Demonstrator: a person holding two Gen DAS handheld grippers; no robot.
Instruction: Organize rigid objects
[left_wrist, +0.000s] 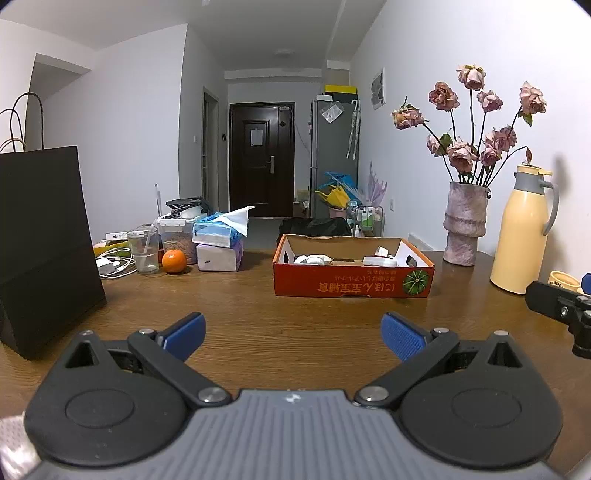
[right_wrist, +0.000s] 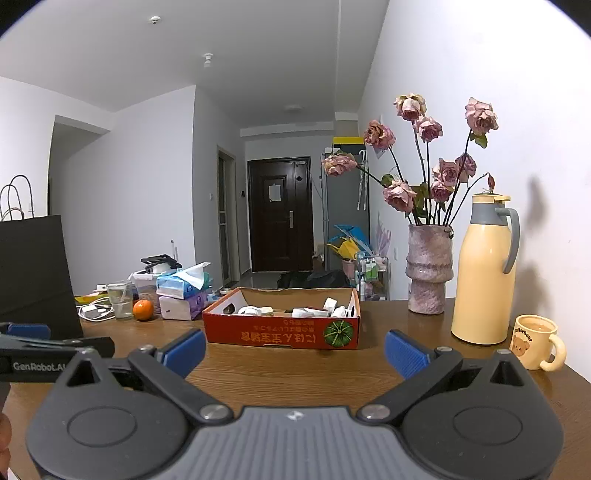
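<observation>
- An orange cardboard box sits in the middle of a brown wooden surface. It serves as the landmark here.
- Inside the box lie several small white rigid items, possibly chargers or plugs; they are too small to tell apart.
- The left claw hovers in front of the box, spread wide and holding nothing.
- The right claw hovers in front of the box too, also spread wide and holding nothing.
- Left of the box are an orange, a clear cup, tissue packs and a white charger with cable.
- Right of the box stand a vase of dried roses, a yellow jug and a bear mug.
- This scene fits items already gathered in the box, or more still to collect.
- Any reach into the box would do best coming from above, clear of its walls.
</observation>
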